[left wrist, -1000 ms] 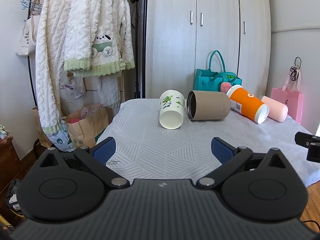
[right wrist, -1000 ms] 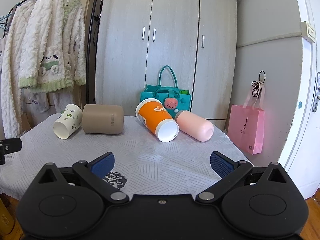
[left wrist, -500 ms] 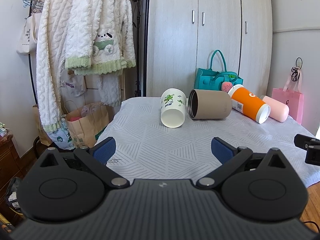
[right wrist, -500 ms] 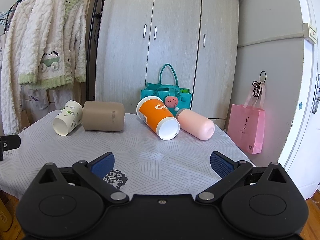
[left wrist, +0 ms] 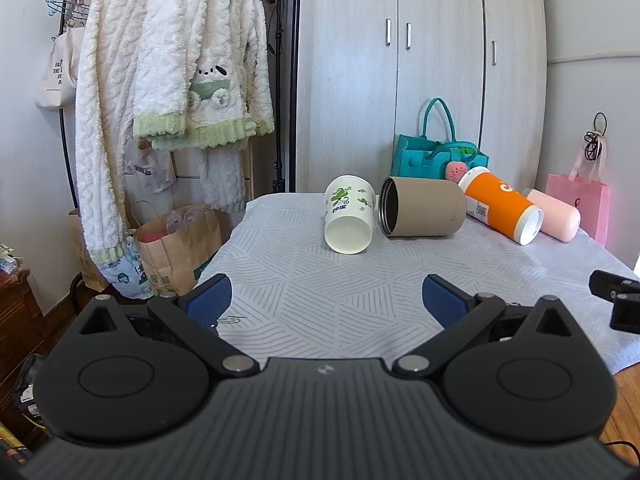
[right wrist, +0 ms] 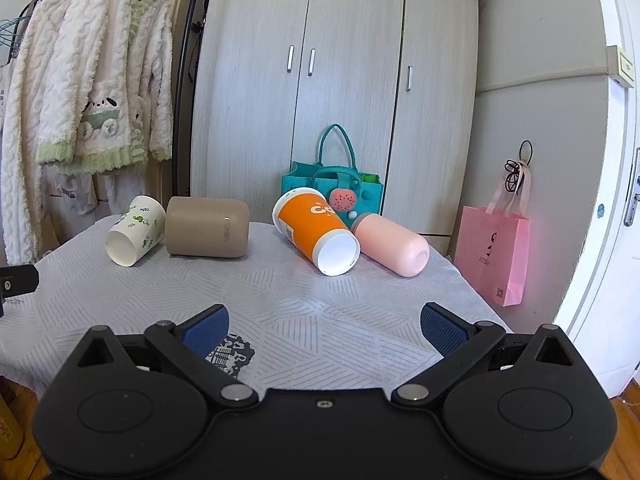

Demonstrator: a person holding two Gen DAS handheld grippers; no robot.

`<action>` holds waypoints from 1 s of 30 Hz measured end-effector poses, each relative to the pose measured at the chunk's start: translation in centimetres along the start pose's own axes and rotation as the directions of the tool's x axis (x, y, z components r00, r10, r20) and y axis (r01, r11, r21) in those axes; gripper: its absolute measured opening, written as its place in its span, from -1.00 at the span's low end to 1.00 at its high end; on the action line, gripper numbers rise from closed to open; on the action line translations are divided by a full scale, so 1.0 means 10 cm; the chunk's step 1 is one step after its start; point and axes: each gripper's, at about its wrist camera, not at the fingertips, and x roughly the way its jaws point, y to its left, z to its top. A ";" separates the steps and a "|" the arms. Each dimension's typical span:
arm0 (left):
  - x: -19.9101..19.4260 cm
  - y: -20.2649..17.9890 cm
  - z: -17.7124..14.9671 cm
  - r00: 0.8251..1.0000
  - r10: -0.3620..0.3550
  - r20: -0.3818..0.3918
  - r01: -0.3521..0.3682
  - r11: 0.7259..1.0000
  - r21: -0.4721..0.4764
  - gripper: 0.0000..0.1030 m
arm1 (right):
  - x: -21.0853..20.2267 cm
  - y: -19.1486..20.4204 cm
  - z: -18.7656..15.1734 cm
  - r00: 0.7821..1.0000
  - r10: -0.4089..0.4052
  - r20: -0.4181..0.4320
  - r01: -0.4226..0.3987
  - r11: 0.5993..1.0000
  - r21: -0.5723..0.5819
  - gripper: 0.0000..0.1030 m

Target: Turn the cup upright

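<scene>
Several cups lie on their sides in a row at the far end of the table: a white cup with green prints (left wrist: 349, 215) (right wrist: 135, 230), a tan cup (left wrist: 422, 212) (right wrist: 207, 227), an orange cup (left wrist: 500, 207) (right wrist: 316, 230) and a pink cup (left wrist: 554, 220) (right wrist: 391, 243). My left gripper (left wrist: 326, 298) is open and empty over the near left of the table. My right gripper (right wrist: 324, 326) is open and empty over the near right. Both are well short of the cups.
The table has a grey patterned cloth (left wrist: 340, 300) (right wrist: 280, 292). A teal bag (right wrist: 334, 184) stands behind the cups before a wardrobe. Robes hang on a rack at the left (left wrist: 160, 80). A pink bag (right wrist: 494, 256) hangs right of the table. Paper bags (left wrist: 176, 248) stand on the floor at left.
Both grippers have moved slightly forward toward the cups and risen a little. Their jaws stay open. The cups have not moved.
</scene>
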 end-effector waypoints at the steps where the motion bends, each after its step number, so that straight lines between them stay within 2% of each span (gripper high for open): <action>1: 0.00 0.00 0.00 1.000 0.002 -0.001 -0.002 1.000 -0.001 1.00 | 0.00 0.00 0.00 1.000 -0.001 0.001 0.001 1.000 0.001 1.00; 24: -0.02 -0.01 0.01 1.000 -0.001 -0.004 0.001 1.000 -0.001 1.00 | 0.03 0.04 0.01 1.000 0.011 -0.025 -0.011 1.000 0.008 1.00; 30: 0.04 0.04 0.04 0.999 -0.014 -0.050 0.014 1.000 -0.002 1.00 | 0.03 0.09 0.06 0.999 0.018 -0.032 -0.018 1.000 0.001 1.00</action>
